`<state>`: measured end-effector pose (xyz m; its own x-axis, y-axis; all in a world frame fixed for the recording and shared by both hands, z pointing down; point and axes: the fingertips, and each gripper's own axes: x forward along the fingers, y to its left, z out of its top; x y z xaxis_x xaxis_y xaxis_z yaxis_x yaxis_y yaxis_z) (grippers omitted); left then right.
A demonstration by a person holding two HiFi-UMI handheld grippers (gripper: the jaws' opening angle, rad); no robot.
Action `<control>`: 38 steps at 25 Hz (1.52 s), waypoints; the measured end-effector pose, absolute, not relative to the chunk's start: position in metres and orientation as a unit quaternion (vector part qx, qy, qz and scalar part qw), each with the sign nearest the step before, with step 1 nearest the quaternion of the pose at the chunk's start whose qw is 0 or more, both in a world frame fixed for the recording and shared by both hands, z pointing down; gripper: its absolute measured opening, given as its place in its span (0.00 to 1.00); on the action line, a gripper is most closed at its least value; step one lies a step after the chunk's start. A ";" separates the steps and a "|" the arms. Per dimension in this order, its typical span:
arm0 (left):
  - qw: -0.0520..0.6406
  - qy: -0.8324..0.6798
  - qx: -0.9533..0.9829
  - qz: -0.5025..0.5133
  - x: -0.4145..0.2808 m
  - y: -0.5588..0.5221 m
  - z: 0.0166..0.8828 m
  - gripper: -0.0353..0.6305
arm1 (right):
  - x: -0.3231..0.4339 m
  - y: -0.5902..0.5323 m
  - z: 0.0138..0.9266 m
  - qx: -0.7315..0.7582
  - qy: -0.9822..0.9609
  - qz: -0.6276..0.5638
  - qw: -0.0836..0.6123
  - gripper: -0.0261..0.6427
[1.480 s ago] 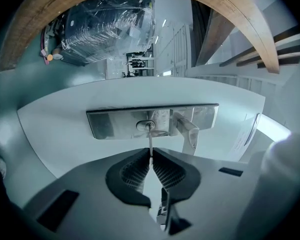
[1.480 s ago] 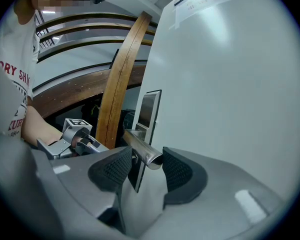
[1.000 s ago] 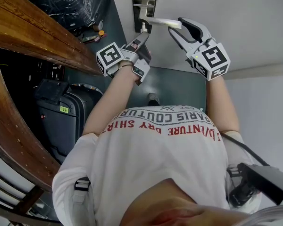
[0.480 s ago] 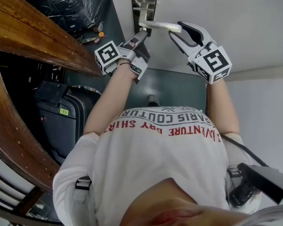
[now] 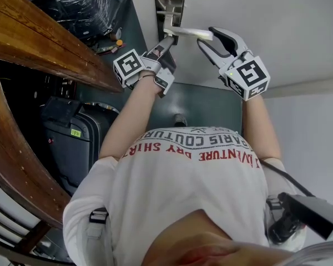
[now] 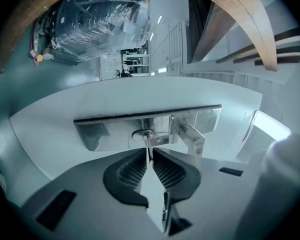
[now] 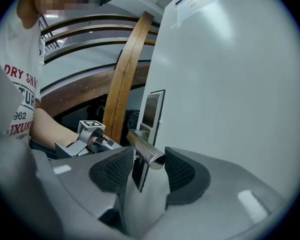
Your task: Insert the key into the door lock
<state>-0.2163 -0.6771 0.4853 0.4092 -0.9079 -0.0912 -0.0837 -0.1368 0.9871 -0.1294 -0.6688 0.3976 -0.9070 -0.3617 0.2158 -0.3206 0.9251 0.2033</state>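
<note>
1. Steel lock plate [image 6: 110,131] sits on the white door [image 7: 230,84]. It carries the keyhole cylinder [image 6: 140,134] and, just beside it, the lever handle [image 6: 192,136].
2. Your left gripper [image 6: 150,158] has its jaws pinched together on the key [image 6: 149,146], a thin blade standing on edge between the ribbed pads.
3. The key's tip meets the cylinder's slot in the left gripper view. How deep it sits cannot be told from there.
4. Your right gripper [image 7: 150,170] holds its jaws apart on either side of the handle's free end. A gap shows between the lever and one pad, so it grips nothing.
5. From the head view, you have both grippers raised to the door side by side. The left one is at the plate and the right one at the lever's end.
6. A curved wooden rail [image 5: 39,43] runs down the left of the head view, with a dark suitcase [image 5: 72,143] beneath it.
</note>
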 end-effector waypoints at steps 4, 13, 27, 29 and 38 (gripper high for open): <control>0.478 -0.433 0.707 -0.290 -0.221 -0.664 0.483 0.15 | -0.124 -0.665 0.394 0.186 -0.970 -0.069 0.137 0.29; 0.246 -0.509 0.824 -0.013 -0.202 -0.524 0.432 0.06 | -0.108 -0.535 0.382 0.184 -0.972 -0.039 0.138 0.27; 0.143 -0.458 0.875 0.065 -0.157 -0.298 0.379 0.06 | -0.120 -0.306 0.385 0.108 -0.983 0.025 0.149 0.04; 0.143 -0.462 0.873 0.066 -0.150 -0.275 0.378 0.06 | -0.116 -0.282 0.382 0.101 -0.983 0.025 0.148 0.04; 0.143 -0.462 0.873 0.063 -0.056 -0.118 0.402 0.06 | -0.023 -0.115 0.401 0.111 -0.985 0.035 0.131 0.04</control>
